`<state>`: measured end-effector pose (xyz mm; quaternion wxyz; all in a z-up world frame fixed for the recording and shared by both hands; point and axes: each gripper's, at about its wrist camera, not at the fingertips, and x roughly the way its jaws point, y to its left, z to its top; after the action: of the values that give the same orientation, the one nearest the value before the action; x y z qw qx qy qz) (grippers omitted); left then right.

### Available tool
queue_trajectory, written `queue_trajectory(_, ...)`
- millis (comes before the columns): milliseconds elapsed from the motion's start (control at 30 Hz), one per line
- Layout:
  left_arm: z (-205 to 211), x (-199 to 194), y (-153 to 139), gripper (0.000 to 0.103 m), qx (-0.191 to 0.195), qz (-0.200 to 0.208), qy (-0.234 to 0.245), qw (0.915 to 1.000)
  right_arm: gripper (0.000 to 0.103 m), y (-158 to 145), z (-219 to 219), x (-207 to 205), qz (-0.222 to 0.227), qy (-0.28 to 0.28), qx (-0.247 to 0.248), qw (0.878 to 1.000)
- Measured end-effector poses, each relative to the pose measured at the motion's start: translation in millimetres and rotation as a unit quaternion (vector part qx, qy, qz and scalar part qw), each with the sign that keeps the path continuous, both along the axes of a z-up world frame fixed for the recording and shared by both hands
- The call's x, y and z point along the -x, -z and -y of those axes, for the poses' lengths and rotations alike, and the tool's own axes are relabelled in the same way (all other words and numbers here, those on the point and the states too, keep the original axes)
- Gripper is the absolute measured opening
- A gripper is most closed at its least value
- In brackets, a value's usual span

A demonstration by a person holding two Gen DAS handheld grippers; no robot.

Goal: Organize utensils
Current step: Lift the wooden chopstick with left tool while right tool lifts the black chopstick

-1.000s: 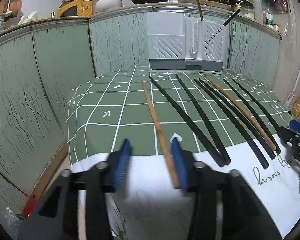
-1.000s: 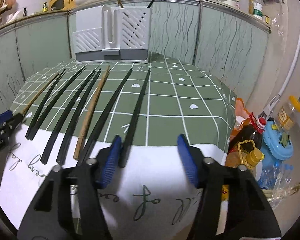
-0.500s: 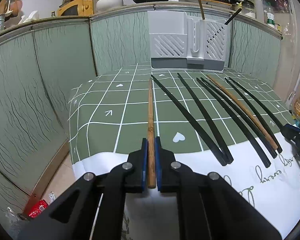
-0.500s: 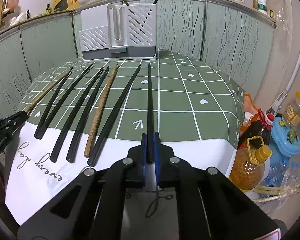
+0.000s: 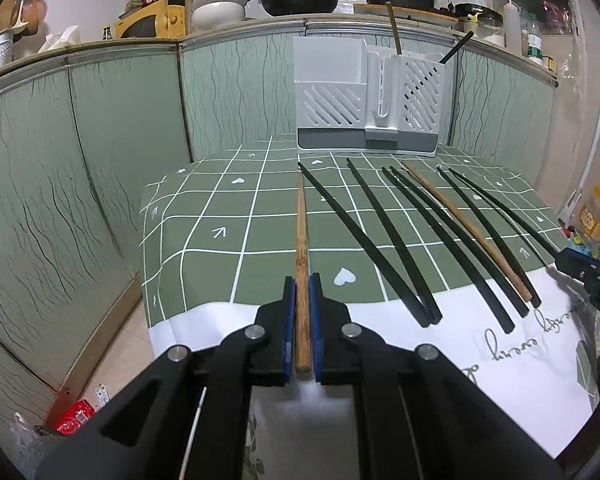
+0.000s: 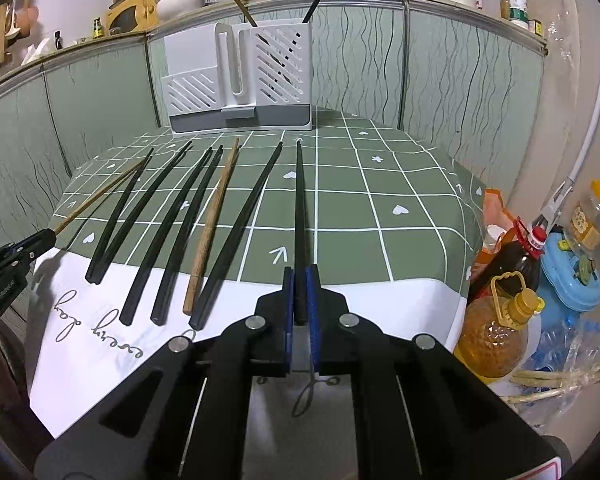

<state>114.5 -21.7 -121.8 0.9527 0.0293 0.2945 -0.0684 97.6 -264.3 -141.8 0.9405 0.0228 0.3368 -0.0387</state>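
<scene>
A rack (image 5: 366, 96) stands at the back of the desk (image 5: 228, 216), with two sticks upright in its right compartment. Loose chopsticks (image 6: 216, 216) lie side by side before it, pointing toward it. Bottles (image 6: 496, 332) stand beside the desk on the right.

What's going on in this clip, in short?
A person with two handheld grippers is sorting chopsticks on a table. The left gripper is shut on a wooden chopstick; the right gripper is shut on a black chopstick. Six more chopsticks lie in a row on the tablecloth. The white holder at the back already has a wooden and a black one standing in it.
</scene>
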Motion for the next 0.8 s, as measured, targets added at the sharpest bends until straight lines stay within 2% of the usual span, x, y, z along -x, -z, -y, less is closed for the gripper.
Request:
queue_trajectory(333, 0, 8, -31, 0.007, 0.004, 0.019, 0.000, 0.9998, 0.006, -29, 0, 9, 0.022, -0.005, -0.005, 1.000)
queue_trajectory(800, 3, 1, -98, 0.007, 0.013, 0.049, 0.006, 0.9987, 0.006, -108, 7, -3, 0.063, -0.012, -0.012, 0.998)
